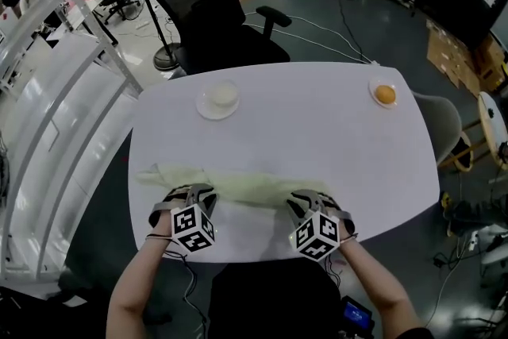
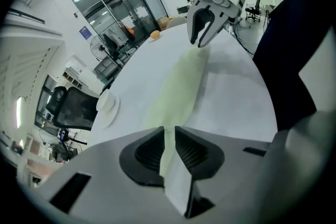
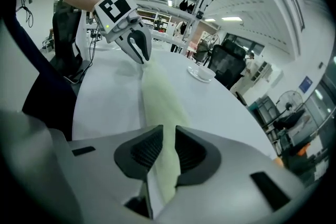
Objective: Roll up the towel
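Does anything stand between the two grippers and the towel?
Nothing does. The left gripper and the right gripper each pinch the towel at its near edge; the cup and the orange sit far beyond it.

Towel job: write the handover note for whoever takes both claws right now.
Left claw: shut on the towel near its left end; a short stretch lies past it.
Right claw: shut on the towel's right end.
Towel: a long, narrow, pale green band across the near side of the white table, running between the claws.
Far side: a white dish and a dish with an orange thing, both clear of the towel.
Done: both ends gripped and the towel gathered narrow; no tight roll visible yet.
Left: roll it up.
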Available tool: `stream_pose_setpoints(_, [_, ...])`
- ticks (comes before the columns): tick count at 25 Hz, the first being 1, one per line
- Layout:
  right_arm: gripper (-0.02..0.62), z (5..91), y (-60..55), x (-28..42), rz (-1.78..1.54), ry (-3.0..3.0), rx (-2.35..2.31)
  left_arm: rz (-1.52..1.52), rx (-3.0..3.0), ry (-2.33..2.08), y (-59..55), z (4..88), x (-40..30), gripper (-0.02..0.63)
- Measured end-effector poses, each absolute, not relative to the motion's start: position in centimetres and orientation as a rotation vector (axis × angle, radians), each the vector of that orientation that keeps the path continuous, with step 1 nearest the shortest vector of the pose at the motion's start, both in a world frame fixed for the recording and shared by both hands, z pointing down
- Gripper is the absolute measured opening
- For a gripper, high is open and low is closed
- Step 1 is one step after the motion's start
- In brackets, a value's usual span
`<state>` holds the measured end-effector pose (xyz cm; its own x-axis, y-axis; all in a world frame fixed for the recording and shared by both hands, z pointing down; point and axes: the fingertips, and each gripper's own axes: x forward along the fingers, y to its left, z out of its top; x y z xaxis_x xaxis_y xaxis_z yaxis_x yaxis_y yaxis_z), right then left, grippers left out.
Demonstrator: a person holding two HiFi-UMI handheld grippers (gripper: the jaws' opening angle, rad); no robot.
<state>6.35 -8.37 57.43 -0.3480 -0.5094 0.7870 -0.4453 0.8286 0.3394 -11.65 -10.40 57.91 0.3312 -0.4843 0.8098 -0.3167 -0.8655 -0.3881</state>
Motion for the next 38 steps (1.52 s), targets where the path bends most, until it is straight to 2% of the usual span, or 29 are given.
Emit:
stream_pose_setpoints(4, [0.017, 59.0, -9.9, 4.4, -0.012, -1.986, 0.728, -1.494, -2.46, 0.848, -12.2, 57.8, -10.5, 0.067])
stream_pose_setpoints(6, [0.006, 60.0, -11.0, 4.2, -0.001, -1.957, 0.748, -1.498, -2.451, 0.887, -13.4, 58.1, -10.3, 0.067])
stream_pose_setpoints(18, [0.006, 63.3, -14.3, 4.4, -0.018, -1.854, 0.793, -1.572, -2.492, 1.058, -17.2, 61.7, -9.9, 0.048])
stream_pose_setpoints(21, [0.008, 62.4, -14.4, 4.6, 0.027, -1.921, 0.834, -1.497, -2.564, 1.214, -17.4, 60.6, -10.5, 0.071])
stream_pose_setpoints(25, [0.008, 57.9, -14.7, 5.2, 0.193, -2.086, 1.004, -1.235, -2.766, 1.522, -17.1, 56.8, -11.5, 0.088])
stream_pose_setpoints(30, [0.008, 51.8, -13.4, 6.2, 0.56, -2.311, 1.185, -0.699, -3.084, 1.795, -14.8, 51.4, -12.8, 0.087])
stream_pose_setpoints(35, [0.008, 48.0, -10.0, 6.9, 0.685, -2.423, 1.303, -0.213, -3.199, 1.891, -11.5, 47.2, -14.1, 0.073])
stream_pose_setpoints(38, [0.008, 46.4, -7.7, 6.4, 0.733, -2.487, 1.342, -0.049, -3.179, 1.847, -9.5, 44.7, -14.5, 0.063])
